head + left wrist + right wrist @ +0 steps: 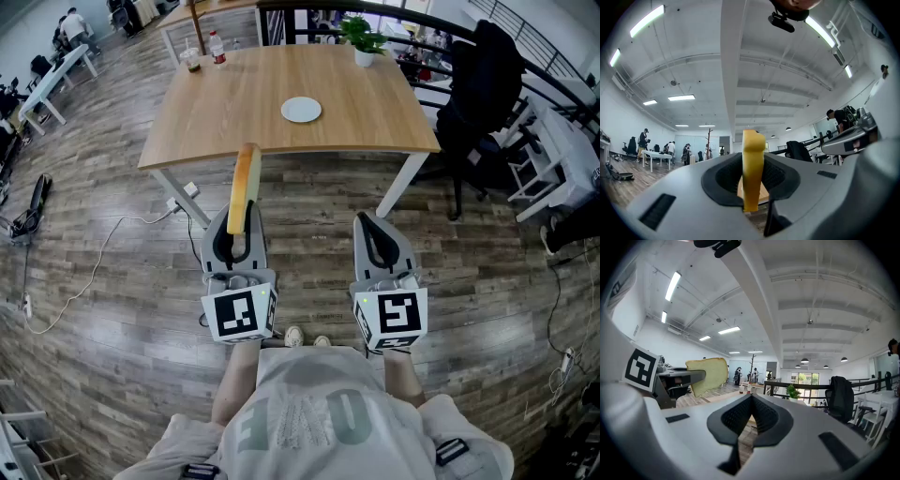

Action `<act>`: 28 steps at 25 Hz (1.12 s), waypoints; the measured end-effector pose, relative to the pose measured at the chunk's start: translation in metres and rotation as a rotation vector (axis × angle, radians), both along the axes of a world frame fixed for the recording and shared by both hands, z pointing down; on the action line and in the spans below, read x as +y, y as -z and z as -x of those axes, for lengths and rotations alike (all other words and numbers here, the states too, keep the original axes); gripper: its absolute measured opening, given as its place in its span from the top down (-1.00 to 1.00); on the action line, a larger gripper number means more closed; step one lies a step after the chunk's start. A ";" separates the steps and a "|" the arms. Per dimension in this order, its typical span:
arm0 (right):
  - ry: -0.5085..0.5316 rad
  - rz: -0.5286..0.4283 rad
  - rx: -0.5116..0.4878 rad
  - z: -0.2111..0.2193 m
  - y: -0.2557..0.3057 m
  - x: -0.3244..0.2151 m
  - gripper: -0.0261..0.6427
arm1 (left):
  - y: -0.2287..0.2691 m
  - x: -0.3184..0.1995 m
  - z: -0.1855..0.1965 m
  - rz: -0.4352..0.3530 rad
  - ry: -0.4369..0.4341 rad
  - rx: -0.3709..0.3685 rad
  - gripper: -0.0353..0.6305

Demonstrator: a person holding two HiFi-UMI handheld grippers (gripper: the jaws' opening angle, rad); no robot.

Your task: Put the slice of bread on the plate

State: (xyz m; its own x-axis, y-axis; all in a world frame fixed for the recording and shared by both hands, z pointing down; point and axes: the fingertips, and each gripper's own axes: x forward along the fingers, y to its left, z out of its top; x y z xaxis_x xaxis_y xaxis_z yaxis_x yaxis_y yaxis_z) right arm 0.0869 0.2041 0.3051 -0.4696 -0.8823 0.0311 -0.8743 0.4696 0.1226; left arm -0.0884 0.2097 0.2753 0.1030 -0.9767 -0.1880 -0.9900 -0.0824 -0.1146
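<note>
A white plate (301, 110) lies near the middle of the wooden table (216, 122), well ahead of both grippers. My left gripper (236, 223) is shut on a slice of bread (245, 184); the slice stands on edge and sticks out past the fingertips, over the floor short of the table's near edge. In the left gripper view the bread (752, 164) is clamped upright between the jaws. My right gripper (371, 225) is level beside it, shut and empty. The right gripper view shows the bread (708, 375) to its left.
At the table's far edge stand a potted plant (364, 45), a drink cup (192, 62) and a bottle (217, 47). A black chair with a jacket (483, 94) is at the right. A cable (84, 272) runs over the wooden floor at the left.
</note>
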 end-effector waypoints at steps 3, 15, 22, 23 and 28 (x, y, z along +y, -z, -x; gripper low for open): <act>-0.005 -0.001 -0.005 0.001 0.001 0.000 0.87 | 0.003 0.001 -0.001 -0.013 -0.007 -0.012 0.64; -0.025 -0.005 0.008 0.009 -0.001 0.007 0.87 | 0.001 0.016 0.019 -0.015 0.004 -0.034 0.64; -0.013 0.037 0.019 0.033 -0.020 0.015 0.87 | -0.011 0.022 0.050 -0.005 0.021 -0.008 0.64; -0.011 0.036 0.024 0.037 -0.022 0.016 0.87 | -0.012 0.021 0.055 -0.005 0.022 -0.004 0.64; -0.024 -0.001 0.057 0.044 -0.020 0.018 0.87 | -0.020 0.016 0.070 0.006 0.014 0.012 0.64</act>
